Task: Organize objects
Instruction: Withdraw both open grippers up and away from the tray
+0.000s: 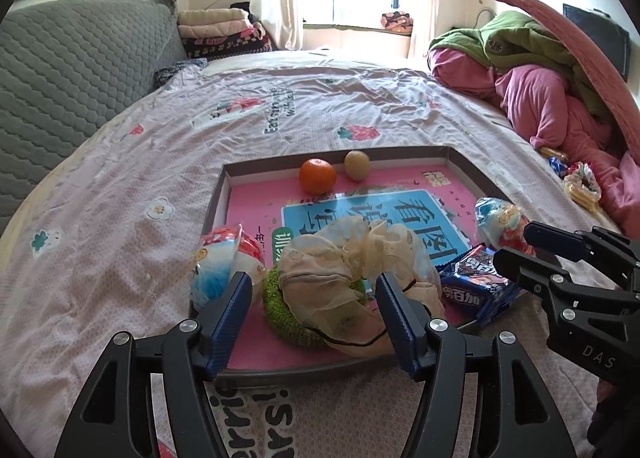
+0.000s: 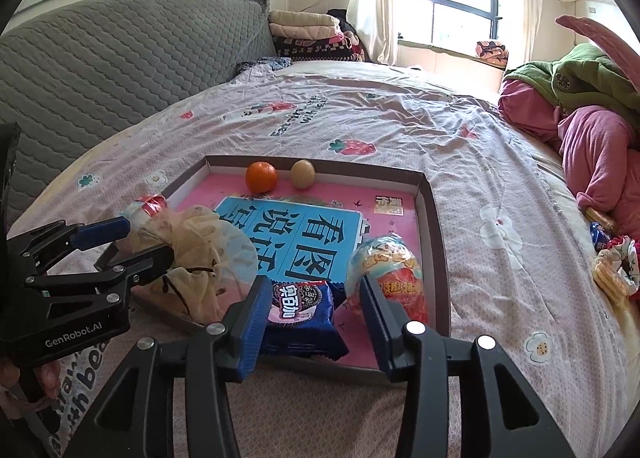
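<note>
- Left tool (image 1: 312, 310): jaws spread, nothing gripped; beige mesh pouch (image 1: 352, 282) lies between them on a green scrubber (image 1: 280, 310), released inside the tray (image 1: 216, 198).
- Right tool (image 2: 310, 314): jaws parted, not clamped; blue cookie pack (image 2: 302, 314) lies flat between them in the tray, wrapped snack (image 2: 386, 274) just beside.
- Step judged: release after placing.
- Next: tools to be backed off clear, then loose snacks (image 2: 612, 270) on the bed (image 2: 500, 178) fetched.

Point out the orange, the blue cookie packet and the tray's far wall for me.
orange (image 2: 261, 177): right wrist view, middle of the fruit.
blue cookie packet (image 2: 298, 312): right wrist view, front face.
tray (image 2: 352, 172): right wrist view, far wall.
</note>
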### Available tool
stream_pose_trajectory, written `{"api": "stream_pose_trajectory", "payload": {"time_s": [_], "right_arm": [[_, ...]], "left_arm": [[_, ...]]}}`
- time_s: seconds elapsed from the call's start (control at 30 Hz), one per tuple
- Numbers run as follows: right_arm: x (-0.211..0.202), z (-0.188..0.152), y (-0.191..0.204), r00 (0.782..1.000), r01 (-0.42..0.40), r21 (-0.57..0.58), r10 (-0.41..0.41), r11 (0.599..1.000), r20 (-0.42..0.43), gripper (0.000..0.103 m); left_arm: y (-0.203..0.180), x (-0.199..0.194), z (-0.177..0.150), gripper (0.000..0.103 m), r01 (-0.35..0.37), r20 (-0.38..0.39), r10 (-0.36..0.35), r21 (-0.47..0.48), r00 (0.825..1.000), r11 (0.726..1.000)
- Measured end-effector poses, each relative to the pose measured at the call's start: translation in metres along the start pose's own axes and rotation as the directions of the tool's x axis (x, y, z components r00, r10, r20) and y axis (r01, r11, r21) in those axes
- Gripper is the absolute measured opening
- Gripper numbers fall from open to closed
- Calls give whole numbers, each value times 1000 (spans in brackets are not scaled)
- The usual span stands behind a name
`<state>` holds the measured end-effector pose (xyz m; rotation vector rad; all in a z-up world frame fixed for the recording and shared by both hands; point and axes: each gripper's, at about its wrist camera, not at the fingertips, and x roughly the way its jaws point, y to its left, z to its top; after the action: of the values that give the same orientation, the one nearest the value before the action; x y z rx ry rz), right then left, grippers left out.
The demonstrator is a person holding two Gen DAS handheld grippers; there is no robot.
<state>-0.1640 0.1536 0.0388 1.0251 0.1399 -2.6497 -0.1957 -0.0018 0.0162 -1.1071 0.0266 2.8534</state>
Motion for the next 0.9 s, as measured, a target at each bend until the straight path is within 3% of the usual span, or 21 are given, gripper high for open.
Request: {"api": "stream_pose_trajectory", "payload": {"time_s": [0.4,0.9], "right_arm": [[-22,-9,4,1000,-16,26,16,1000,26,53],[-37,-44,12,1000,-11,74,11,997,-6,63]], "left_arm": [[-1,-28,-9,70,-20,59,21,-27,998,999],[-13,-45,-42,78,-49,21,50,-33,999,998]]}}
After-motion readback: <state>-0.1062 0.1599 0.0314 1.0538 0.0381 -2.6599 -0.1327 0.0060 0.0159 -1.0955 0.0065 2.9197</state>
